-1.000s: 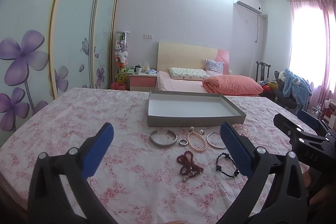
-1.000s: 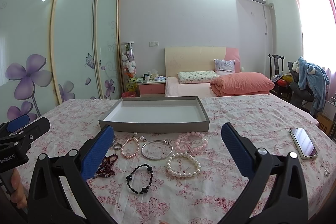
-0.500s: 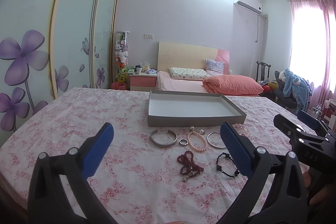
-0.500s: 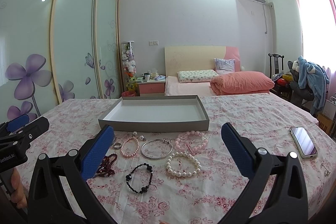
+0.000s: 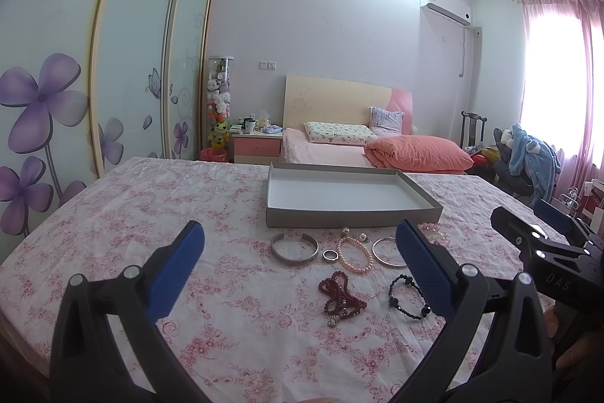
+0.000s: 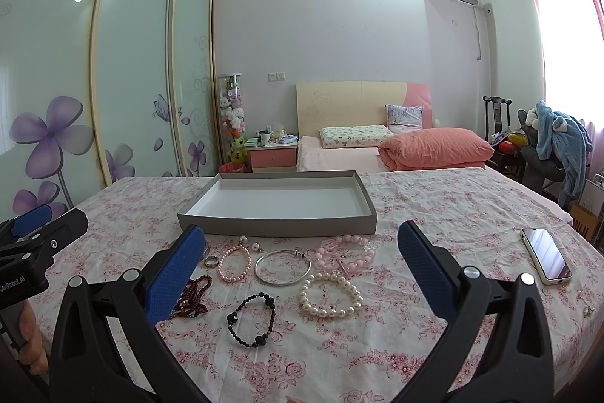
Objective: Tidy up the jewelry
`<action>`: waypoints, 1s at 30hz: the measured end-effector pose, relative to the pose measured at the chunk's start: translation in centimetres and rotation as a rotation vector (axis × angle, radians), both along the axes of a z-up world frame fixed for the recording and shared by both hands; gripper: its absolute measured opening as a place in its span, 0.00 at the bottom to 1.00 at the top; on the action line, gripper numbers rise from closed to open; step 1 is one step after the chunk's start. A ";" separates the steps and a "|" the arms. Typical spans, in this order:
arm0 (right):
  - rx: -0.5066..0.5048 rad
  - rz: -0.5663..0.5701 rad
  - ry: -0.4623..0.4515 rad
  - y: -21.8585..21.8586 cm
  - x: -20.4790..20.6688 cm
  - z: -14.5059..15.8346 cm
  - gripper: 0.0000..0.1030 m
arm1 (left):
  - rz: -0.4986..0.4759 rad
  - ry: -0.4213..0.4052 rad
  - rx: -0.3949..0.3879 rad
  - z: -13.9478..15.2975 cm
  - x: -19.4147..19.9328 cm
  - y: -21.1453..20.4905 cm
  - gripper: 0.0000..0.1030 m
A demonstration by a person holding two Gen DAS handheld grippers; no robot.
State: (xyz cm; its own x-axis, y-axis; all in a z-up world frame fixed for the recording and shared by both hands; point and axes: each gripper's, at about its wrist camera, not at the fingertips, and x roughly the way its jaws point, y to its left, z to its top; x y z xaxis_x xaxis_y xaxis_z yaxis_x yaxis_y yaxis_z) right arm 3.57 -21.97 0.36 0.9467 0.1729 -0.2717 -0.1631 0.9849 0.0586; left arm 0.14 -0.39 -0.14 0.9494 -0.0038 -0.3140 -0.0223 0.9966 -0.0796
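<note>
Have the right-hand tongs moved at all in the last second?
No. In the right wrist view, the grey tray and phone sit in the same spots around the open right tongs.

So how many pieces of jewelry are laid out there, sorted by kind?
Beaded bracelets: 5 (small pink pearl, big pink, white pearl, black, dark red)
Metal bangles: 2 (cuff, thin hoop)
Rings: 1
Pearl earrings: 2
Total: 10

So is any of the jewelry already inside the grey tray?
No, the grey tray shows only its bare white floor, while the white pearl bracelet and the other pieces lie on the floral cloth in front of it.
</note>
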 end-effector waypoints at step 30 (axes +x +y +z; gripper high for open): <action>0.002 -0.001 0.006 -0.1 0.0 -0.2 0.98 | 0.000 0.001 -0.001 0.0 0.0 0.1 0.96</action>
